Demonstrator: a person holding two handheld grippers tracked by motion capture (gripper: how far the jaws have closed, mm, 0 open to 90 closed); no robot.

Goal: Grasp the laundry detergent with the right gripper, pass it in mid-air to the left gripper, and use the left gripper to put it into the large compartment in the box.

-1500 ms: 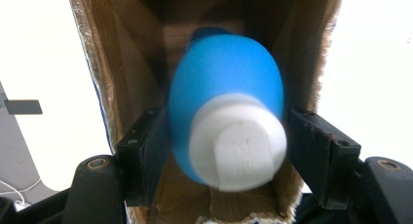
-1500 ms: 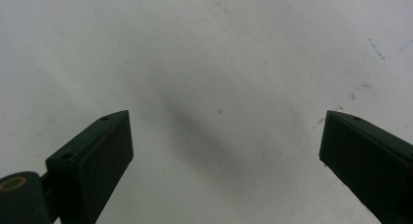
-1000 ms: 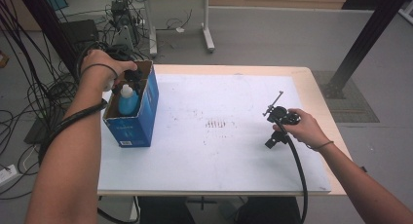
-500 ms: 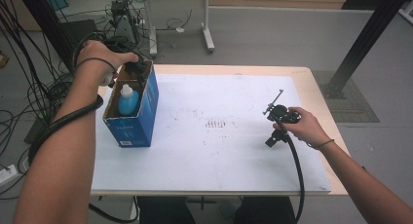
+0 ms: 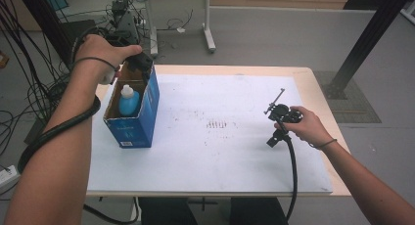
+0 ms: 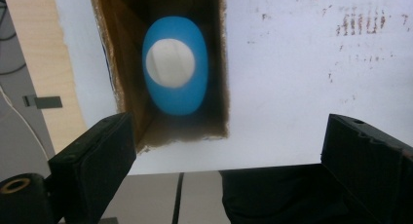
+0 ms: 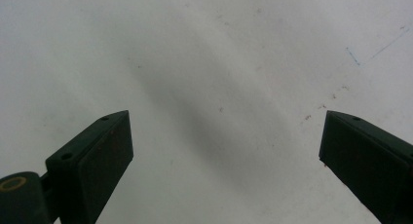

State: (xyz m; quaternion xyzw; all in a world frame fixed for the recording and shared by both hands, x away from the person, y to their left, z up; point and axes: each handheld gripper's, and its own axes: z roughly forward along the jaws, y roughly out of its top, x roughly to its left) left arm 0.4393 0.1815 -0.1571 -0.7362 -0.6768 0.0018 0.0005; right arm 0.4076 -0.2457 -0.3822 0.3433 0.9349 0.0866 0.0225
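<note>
So far little looks done: left gripper (image 6: 229, 156) hangs above the blue box (image 5: 131, 118) w/ jaws spread, nothing held; blue bottle (image 6: 175, 65) sits upright inside, ungrasped. Right gripper (image 7: 226, 156), also spread and empty, idles over the white tabletop (image 5: 235, 151). Grab + lift-out prob. remain.

One blue cardboard box (image 5: 138, 118) stands near the left edge of the counter (image 5: 313, 80), its top open. One blue bottle (image 5: 128, 101) with one white cap (image 6: 170, 63) stands inside the box. One white sheet (image 5: 220, 156) covers most of the counter. Two grippers are present: the left gripper (image 5: 138, 62) above the box's far end, the right gripper (image 5: 279, 107) near the right edge; each carries two black jaws, set wide apart.
</note>
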